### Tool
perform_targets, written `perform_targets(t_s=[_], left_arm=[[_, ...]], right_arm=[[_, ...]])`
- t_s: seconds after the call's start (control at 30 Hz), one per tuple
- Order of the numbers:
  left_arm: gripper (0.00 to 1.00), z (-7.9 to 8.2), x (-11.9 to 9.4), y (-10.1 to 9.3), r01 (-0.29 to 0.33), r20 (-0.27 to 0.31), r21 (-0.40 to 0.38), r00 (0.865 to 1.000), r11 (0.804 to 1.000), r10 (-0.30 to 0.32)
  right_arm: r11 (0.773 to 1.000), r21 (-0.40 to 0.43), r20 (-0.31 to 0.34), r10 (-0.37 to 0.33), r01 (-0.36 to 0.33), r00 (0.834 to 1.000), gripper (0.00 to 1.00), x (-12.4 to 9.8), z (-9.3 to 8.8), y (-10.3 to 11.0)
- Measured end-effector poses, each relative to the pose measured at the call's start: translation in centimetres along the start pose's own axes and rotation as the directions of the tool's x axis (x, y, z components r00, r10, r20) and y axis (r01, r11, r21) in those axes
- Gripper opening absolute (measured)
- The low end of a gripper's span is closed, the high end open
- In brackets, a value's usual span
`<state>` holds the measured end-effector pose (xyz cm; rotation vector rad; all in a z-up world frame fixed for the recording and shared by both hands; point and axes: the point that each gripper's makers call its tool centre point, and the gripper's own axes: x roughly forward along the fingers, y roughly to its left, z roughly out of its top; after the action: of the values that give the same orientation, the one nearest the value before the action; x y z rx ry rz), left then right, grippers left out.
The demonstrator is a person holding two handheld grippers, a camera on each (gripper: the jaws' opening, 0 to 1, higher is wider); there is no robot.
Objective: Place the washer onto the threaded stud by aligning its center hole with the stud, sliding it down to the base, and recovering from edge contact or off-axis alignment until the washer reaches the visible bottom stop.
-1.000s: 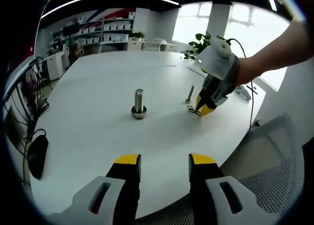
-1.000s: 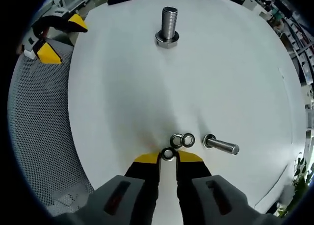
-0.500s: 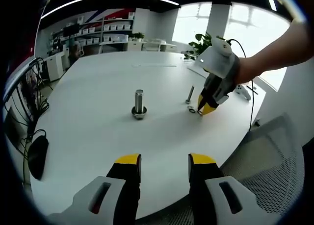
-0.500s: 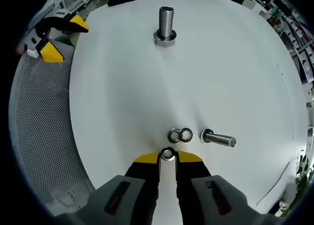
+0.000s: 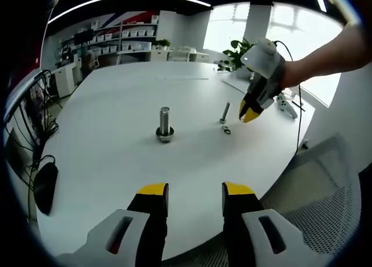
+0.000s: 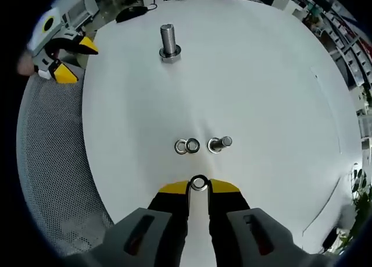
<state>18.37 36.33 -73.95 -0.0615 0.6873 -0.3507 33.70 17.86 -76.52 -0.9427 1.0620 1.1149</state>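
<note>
Overhead, round metal washer (image 6: 199, 183) between jaws.

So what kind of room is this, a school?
More likely an office or workshop: a big round white table, wall shelves lined with white storage bins, and a grey mesh office chair beside it.

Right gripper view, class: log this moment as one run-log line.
right gripper: shut on washer, lifted off table | stud: upright, bare | two washers, bolt: on table | left gripper: open

Opposed views share the stud (image 5: 164, 123), right from above.
</note>
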Motion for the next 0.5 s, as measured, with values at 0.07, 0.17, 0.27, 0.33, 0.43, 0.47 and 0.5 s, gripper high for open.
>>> perform_targets(t_s=[0.07, 0.17, 0.27, 0.33, 0.43, 0.47, 0.5], left_arm=[[0.35, 0.0, 0.0, 0.0, 0.002, 0.002, 0.001, 1.0, 1.0, -0.002], [0.35, 0.0, 0.0, 0.0, 0.003, 0.001, 0.0, 1.0, 1.0, -0.003], [0.35, 0.0, 0.0, 0.0, 0.001, 0.002, -0.003, 1.0, 1.0, -0.001], [0.35, 0.0, 0.0, 0.0, 0.002, 0.002, -0.005, 1.0, 1.0, -0.002], [0.35, 0.0, 0.0, 0.0, 0.003, 0.0, -0.008, 1.0, 1.0, -0.003], [0.35, 0.0, 0.0, 0.0, 0.002, 0.001, -0.007, 1.0, 1.0, -0.002], [0.35, 0.0, 0.0, 0.0, 0.003, 0.0, -0.009, 1.0, 1.0, -0.003]], right_arm=[[1.0, -0.002, 0.012, -0.008, 0.008, 1.0, 0.13, -0.4, 0.3, -0.5], [1.0, 0.002, 0.029, -0.011, 0.011, 1.0, 0.13, -0.8, 1.0, -0.9], [1.0, -0.007, 0.043, -0.016, 0.016, 0.999, 0.13, -1.2, 1.7, -1.1], [1.0, -0.012, 0.051, -0.015, 0.016, 0.999, 0.13, -1.3, 2.2, -1.2], [1.0, -0.014, 0.056, -0.01, 0.011, 0.998, 0.13, -1.6, 2.8, -1.4], [1.0, -0.023, 0.059, -0.013, 0.014, 0.998, 0.13, -1.7, 3.1, -1.5], [1.0, -0.026, 0.061, -0.013, 0.015, 0.998, 0.13, -1.8, 3.2, -1.5]])
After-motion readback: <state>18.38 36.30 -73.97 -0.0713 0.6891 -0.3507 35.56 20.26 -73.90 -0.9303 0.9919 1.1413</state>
